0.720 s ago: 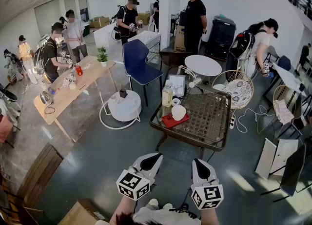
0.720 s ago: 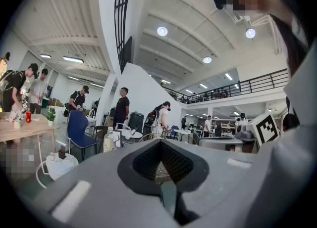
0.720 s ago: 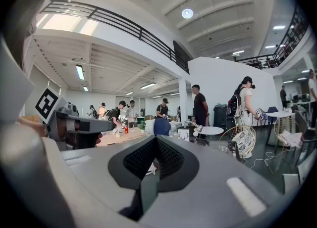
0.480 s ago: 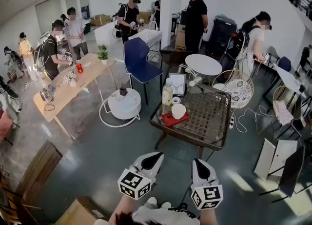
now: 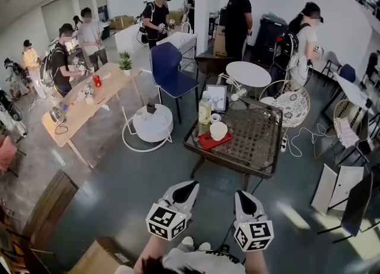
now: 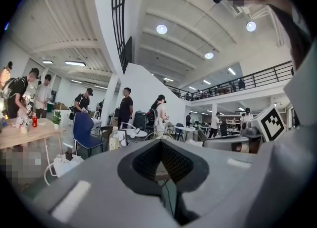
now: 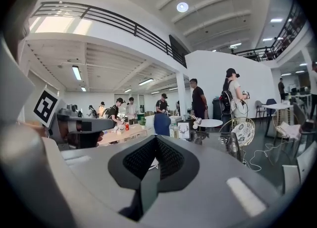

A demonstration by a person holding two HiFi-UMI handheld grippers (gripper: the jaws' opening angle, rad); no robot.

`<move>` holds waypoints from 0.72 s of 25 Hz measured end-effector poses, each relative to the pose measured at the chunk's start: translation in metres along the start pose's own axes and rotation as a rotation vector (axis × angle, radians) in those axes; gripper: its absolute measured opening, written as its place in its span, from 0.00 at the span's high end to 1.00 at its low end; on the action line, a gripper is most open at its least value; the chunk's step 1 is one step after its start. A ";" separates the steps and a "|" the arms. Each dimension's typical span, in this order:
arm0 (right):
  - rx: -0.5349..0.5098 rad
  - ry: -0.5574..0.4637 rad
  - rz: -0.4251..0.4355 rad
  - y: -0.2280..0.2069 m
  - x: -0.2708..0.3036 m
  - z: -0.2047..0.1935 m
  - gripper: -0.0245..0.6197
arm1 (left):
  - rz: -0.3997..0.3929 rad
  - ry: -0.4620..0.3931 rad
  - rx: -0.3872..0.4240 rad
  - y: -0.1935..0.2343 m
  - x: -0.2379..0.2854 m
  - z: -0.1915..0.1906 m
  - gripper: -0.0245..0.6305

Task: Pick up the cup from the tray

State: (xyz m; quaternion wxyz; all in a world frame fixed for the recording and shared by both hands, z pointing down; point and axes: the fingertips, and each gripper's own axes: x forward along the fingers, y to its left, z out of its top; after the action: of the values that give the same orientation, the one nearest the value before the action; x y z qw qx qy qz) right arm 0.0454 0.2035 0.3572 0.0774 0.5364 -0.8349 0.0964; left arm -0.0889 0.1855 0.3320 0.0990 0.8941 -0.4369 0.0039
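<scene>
This is the approach step, and no reach has begun. The cup [image 5: 218,130] is white and sits upright on a small red tray [image 5: 206,142] at the near-left corner of a woven-topped surface [image 5: 255,139], with a bottle [image 5: 205,111] just behind the tray. Both grippers are held low and close to the person's body, well apart from that surface, with open floor in between.

The left gripper [image 5: 191,186] points roughly toward the tray, and the right gripper [image 5: 241,197] sits beside it, aimed more at the middle of the surface. In each gripper view the jaws are pressed together with nothing between them, left gripper [image 6: 162,144] and right gripper [image 7: 154,141] alike.

The next move probably calls for closing the distance to the surface, then parting one pair of jaws wide enough to take the cup's wall or rim. The left gripper looks the nearer candidate, though only slightly. The cup itself cannot be made out in either gripper view; it may sit behind the jaws there.
</scene>
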 end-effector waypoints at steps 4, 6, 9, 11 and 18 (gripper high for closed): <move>0.004 -0.002 0.009 0.001 0.002 -0.001 0.93 | -0.008 0.004 -0.008 0.000 -0.002 -0.001 0.96; 0.003 0.012 0.014 0.002 0.004 -0.003 0.91 | -0.011 0.007 -0.020 0.000 -0.001 -0.002 0.95; -0.011 0.037 0.047 0.003 0.007 -0.009 0.87 | -0.020 0.029 -0.016 -0.002 0.001 -0.009 0.88; -0.017 0.037 0.084 0.006 0.007 -0.010 0.76 | -0.038 0.057 -0.016 -0.005 0.003 -0.015 0.83; -0.052 0.022 0.128 0.001 0.010 -0.004 0.41 | -0.078 0.105 -0.025 -0.017 0.014 -0.023 0.71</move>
State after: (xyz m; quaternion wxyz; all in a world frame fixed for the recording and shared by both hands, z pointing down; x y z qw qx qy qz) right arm 0.0400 0.1959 0.3637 0.0942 0.4784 -0.8689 0.0852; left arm -0.0653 0.1887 0.3529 0.1330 0.9077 -0.3958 0.0417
